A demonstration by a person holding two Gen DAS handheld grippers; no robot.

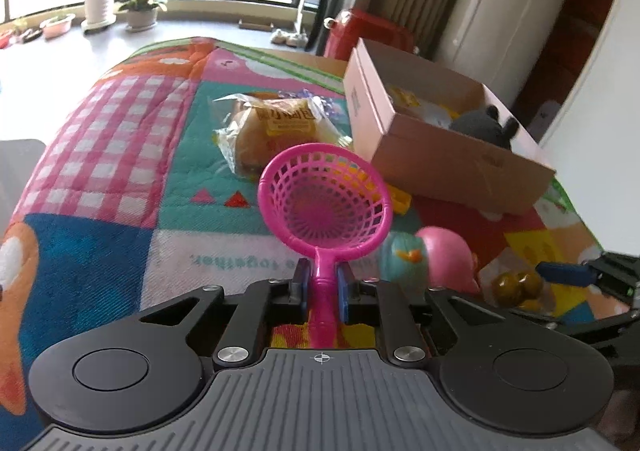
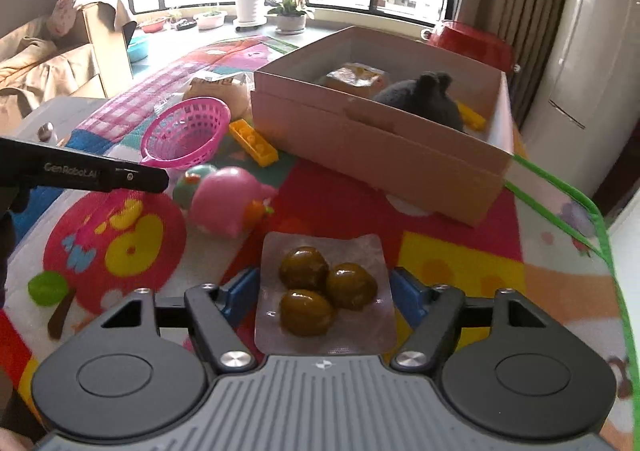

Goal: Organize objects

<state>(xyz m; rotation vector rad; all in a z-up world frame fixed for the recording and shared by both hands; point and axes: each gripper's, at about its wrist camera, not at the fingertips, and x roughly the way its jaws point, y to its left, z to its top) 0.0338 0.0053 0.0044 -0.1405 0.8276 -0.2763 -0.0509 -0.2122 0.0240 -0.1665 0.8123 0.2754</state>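
Observation:
My left gripper (image 1: 322, 285) is shut on the handle of a pink toy strainer (image 1: 326, 197) and holds it above the mat; the strainer also shows in the right wrist view (image 2: 186, 137). My right gripper (image 2: 324, 291) is open, with a clear packet of three brown chestnuts (image 2: 326, 291) lying between its fingers on the mat. A pink cardboard box (image 2: 380, 143) stands ahead, holding a grey plush toy (image 2: 424, 99), a wrapped bread and a yellow block. In the left wrist view the box (image 1: 440, 155) is to the right.
A pink toy (image 2: 228, 203) and a teal bird toy (image 2: 192, 183) lie left of the packet. A yellow block (image 2: 254, 141) lies by the box. A wrapped bread (image 1: 272, 131) lies behind the strainer. A colourful mat (image 1: 100, 171) covers the table. Plants stand at the window.

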